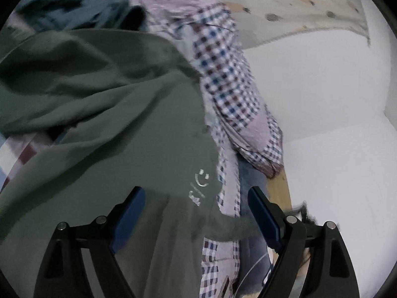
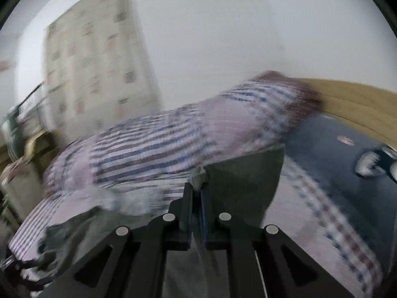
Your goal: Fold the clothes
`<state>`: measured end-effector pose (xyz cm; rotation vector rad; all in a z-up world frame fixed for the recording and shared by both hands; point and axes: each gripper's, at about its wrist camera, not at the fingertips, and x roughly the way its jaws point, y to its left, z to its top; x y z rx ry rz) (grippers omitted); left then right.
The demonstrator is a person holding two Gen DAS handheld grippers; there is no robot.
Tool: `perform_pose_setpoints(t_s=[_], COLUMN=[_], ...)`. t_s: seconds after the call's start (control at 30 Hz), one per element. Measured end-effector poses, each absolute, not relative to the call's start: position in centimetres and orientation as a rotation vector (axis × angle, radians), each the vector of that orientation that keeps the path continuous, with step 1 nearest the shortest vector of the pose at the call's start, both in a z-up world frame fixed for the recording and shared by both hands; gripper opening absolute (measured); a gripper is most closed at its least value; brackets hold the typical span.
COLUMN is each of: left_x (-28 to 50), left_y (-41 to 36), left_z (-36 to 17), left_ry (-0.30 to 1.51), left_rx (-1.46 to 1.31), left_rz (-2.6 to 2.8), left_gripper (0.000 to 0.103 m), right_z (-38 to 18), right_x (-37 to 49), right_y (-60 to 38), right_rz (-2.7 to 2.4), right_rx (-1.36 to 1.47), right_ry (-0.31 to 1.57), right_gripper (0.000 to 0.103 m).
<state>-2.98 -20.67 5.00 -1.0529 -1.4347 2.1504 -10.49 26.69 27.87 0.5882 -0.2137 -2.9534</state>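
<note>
Right hand-held gripper (image 2: 196,193) pinched tight on a fold of the green T-shirt (image 2: 245,173), holding it up off the bed. Left hand-held gripper (image 1: 196,196) spread wide, nothing between its fingers, poised just over the same green shirt (image 1: 111,114) near its small printed smiley (image 1: 202,177). Soft, light, limp cloth, likely to sag and bunch wherever unsupported; best taken at a hem or shoulder corner. Beyond, a checked pink sheet (image 1: 223,74) and a dark teal garment (image 1: 74,7).
</note>
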Motion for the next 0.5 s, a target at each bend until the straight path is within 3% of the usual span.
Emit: perform_pose_setpoints(t_s=[0.23, 0.5], left_x=[-3.0, -1.8], left_y=[-23.9, -30.6], left_z=[3.7, 1.4], left_ry=[-1.579, -1.768], left_rx=[-1.069, -1.09], left_rz=[2.095, 2.124], left_gripper=[0.087, 0.087], right_z=[27.0, 16.9], right_x=[-15.1, -14.6], right_y=[3.7, -12.9], right_rz=[-2.513, -2.163], right_rx=[0.631, 0.813], right_ry=[0.175, 0.357], right_gripper=[0.004, 0.004])
